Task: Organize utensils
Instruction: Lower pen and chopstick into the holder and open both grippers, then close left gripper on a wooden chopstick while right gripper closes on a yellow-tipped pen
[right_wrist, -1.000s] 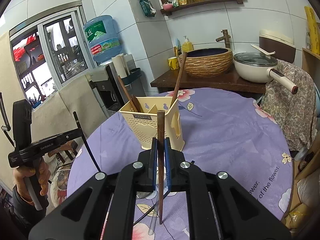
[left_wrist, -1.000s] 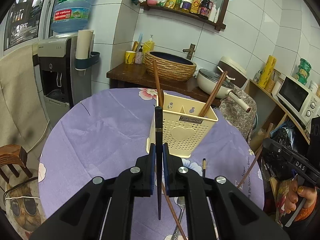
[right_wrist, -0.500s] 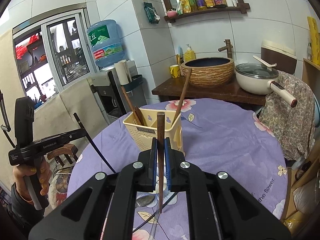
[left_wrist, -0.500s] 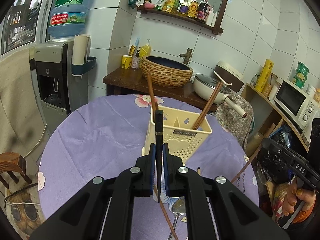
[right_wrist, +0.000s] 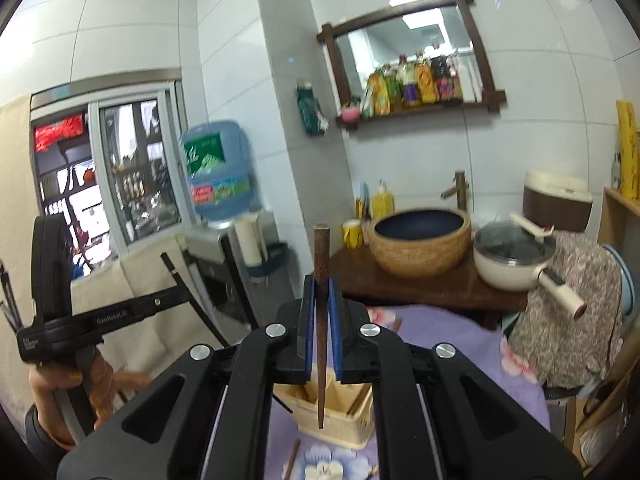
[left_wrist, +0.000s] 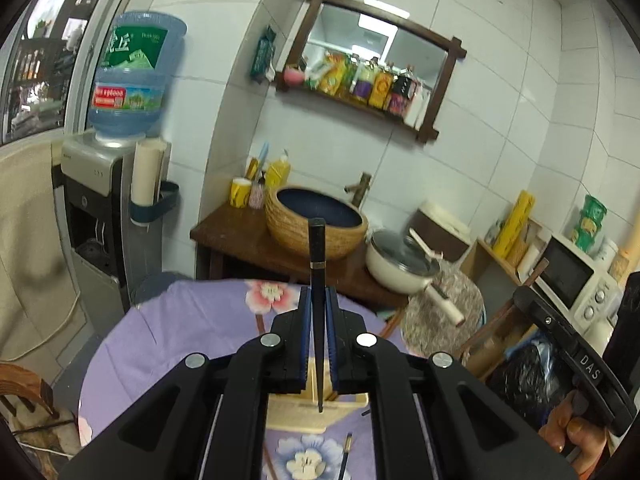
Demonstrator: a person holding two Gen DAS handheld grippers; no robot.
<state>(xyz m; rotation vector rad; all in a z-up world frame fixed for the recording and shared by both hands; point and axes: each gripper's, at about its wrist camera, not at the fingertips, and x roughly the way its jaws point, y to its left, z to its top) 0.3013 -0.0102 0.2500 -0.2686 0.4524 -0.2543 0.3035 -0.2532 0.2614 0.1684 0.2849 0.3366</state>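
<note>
1. Blue water jug (left_wrist: 134, 76) on grey dispenser (left_wrist: 94, 216).
2. Woven wicker basin (left_wrist: 316, 224) on dark wooden counter (left_wrist: 240, 236).
3. White lidded pot (left_wrist: 402, 266) beside basin.
4. White microwave (left_wrist: 576, 284) at right.
5. Wood-framed mirror shelf (left_wrist: 372, 60) with bottles.

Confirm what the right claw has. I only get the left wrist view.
Observer: The right claw is shut on a brown chopstick, thin end down.
Operator: Over the holder?
Observer: Its tip overlaps the cream holder in the picture; I cannot tell whether it is inside.
Operator: Anything in the holder?
Observer: Yes, brown sticks lean in its compartments.
</note>
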